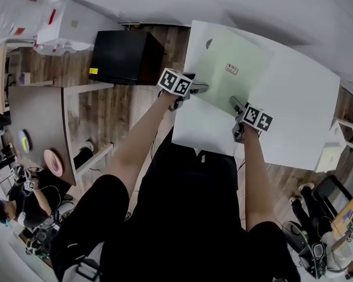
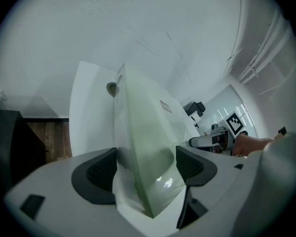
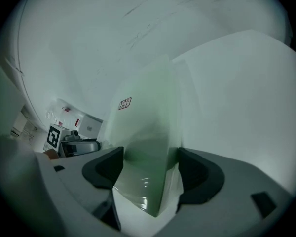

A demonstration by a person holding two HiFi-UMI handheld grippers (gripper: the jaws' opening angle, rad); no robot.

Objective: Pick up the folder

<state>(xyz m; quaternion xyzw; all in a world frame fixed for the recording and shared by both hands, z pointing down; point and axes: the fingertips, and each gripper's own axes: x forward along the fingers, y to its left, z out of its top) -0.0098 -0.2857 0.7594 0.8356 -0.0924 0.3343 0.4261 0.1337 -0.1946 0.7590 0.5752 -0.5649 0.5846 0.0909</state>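
The left gripper (image 2: 145,168) pinches the near edge of the pale green folder (image 2: 148,127), with both jaws pressed on the thin sheet. The right gripper (image 3: 148,169) also pinches this edge, a little further toward the middle of the white table (image 1: 306,116). The folder is over the left part of the table, its small label (image 1: 232,69) facing up. A black box (image 1: 126,56) stands just beside the table's left edge.

Unreadable print on label (image 1: 232,69) of folder (image 1: 215,57)
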